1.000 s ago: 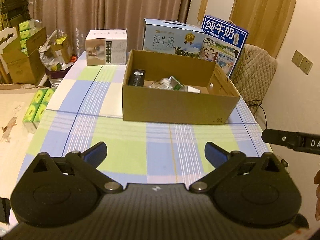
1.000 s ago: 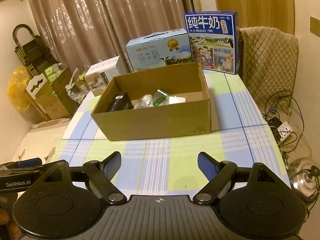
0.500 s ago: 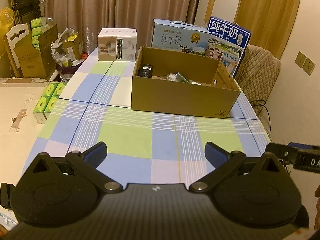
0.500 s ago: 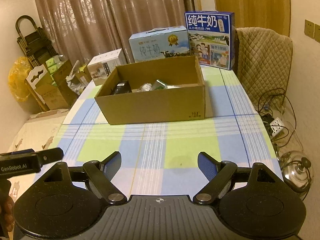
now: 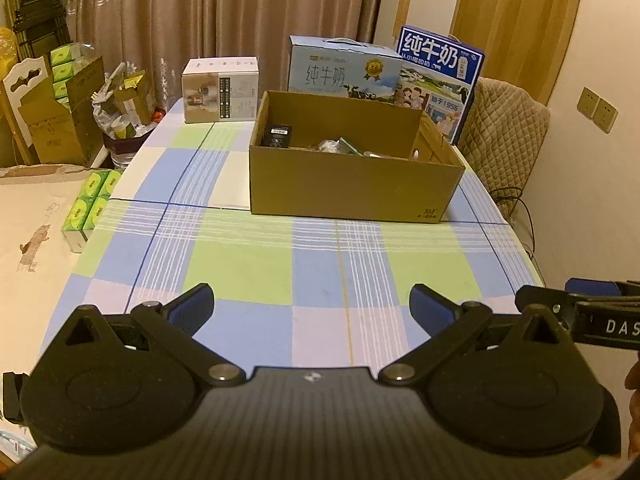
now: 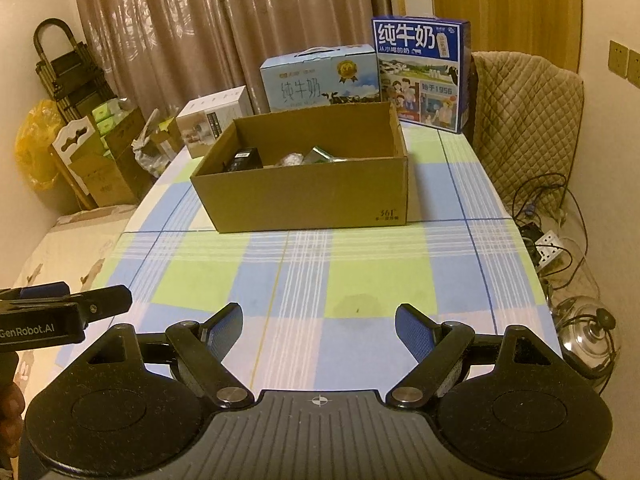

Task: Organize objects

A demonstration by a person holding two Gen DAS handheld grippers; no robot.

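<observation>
Domestic room, brown curtains (image 5: 224,20) behind; table (image 5: 248,264) under blue, green and white checked cloth.

Cardboard box (image 5: 352,184): open-topped, on far half of table. Contents: black device (image 5: 277,135) at left end, crinkled wrappers and a green packet (image 6: 318,155) mid-box; rest hidden by near wall.

Behind box: two milk cartons (image 5: 438,80), upright. White carton (image 5: 220,96) at far left corner, apart from box.

Near half of table: no loose item visible. Judged late in task, or between items.

Left gripper (image 5: 312,306): jaws spread wide, nothing between them. Low over near table edge, level, pointed at box.

Right gripper (image 6: 319,326): jaws spread wide, nothing held. Same height and heading, just beside left gripper, each tip showing in the other's view.

Step in hand, as judged: locate next item to box. Advice: keep jaws wide on approach; come in over box rim from above rather than across near wall; place into free right end, clear of device and wrappers.
</observation>
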